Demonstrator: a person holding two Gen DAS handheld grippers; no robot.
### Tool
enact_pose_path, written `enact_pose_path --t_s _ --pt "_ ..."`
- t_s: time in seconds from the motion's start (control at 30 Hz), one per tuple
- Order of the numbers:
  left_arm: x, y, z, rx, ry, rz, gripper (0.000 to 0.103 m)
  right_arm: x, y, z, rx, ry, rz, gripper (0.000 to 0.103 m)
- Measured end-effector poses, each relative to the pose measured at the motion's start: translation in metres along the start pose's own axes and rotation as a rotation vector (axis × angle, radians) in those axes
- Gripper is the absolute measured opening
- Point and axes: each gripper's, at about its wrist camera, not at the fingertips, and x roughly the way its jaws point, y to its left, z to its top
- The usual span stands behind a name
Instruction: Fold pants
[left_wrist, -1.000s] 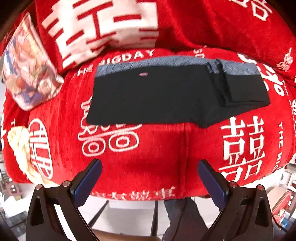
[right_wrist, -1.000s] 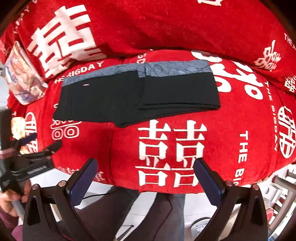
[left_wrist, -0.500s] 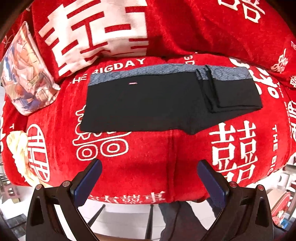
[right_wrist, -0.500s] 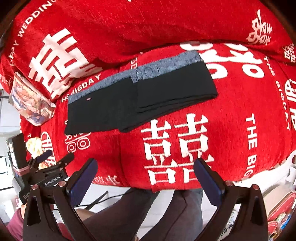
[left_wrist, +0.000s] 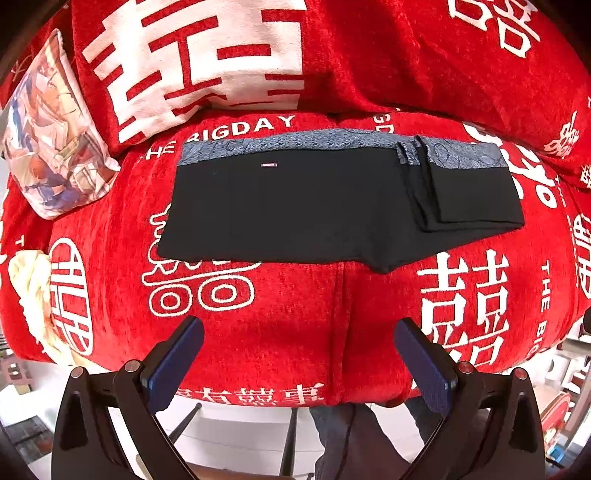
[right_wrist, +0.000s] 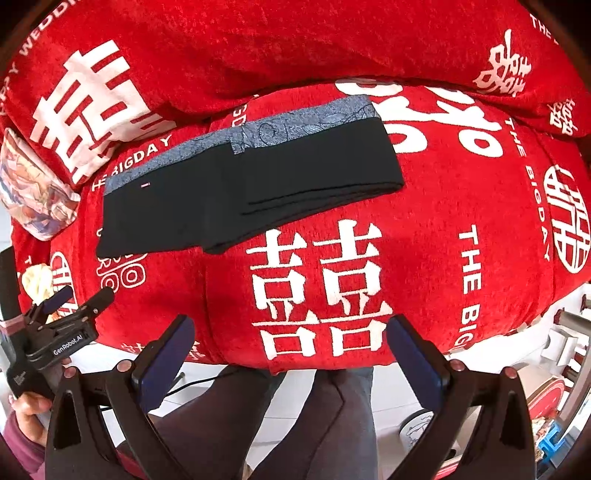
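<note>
The black pants (left_wrist: 288, 206) lay flat on the seat of the red sofa cover (left_wrist: 295, 317), grey patterned waistband (left_wrist: 295, 144) along the edge nearest the backrest. You had one end already folded over: a stacked layer (left_wrist: 472, 195) sat on the right end of the pants, its edges roughly square with the waistband. The left part remained a single long panel, so I judged the fold partly done, with at least one more fold across the length left.

Your left gripper (left_wrist: 299, 354) was released, jaws wide apart, hanging off the sofa's front edge, well apart from the pants and holding nothing. Your right gripper (right_wrist: 291, 347) was likewise spread and empty, also short of the pants, nearer their folded end. Your left hand (right_wrist: 26, 413) showed at the lower left of the right wrist view.

A printed cushion (left_wrist: 48, 140) leaned left of the pants against the backrest; a cream cloth (left_wrist: 29, 280) lay further left, at the seat's edge. Below the sofa: pale floor, your legs (right_wrist: 325, 417), clutter at right too small to identify.
</note>
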Motion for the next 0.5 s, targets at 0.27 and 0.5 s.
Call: enact_pose_path --t_s 0.27,0.5 --pt "-0.0003 -0.0007 0.0004 0.001 0.001 0.001 0.103 0.0005 0.0043 -0.0009 -0.013 0.003 -0.009 0.103" --pt "-0.0001 -0.0044 0.0029 0.017 0.001 0.0 0.103 0.0008 -0.0006 -0.0025 0.003 0.006 -0.014 0.103"
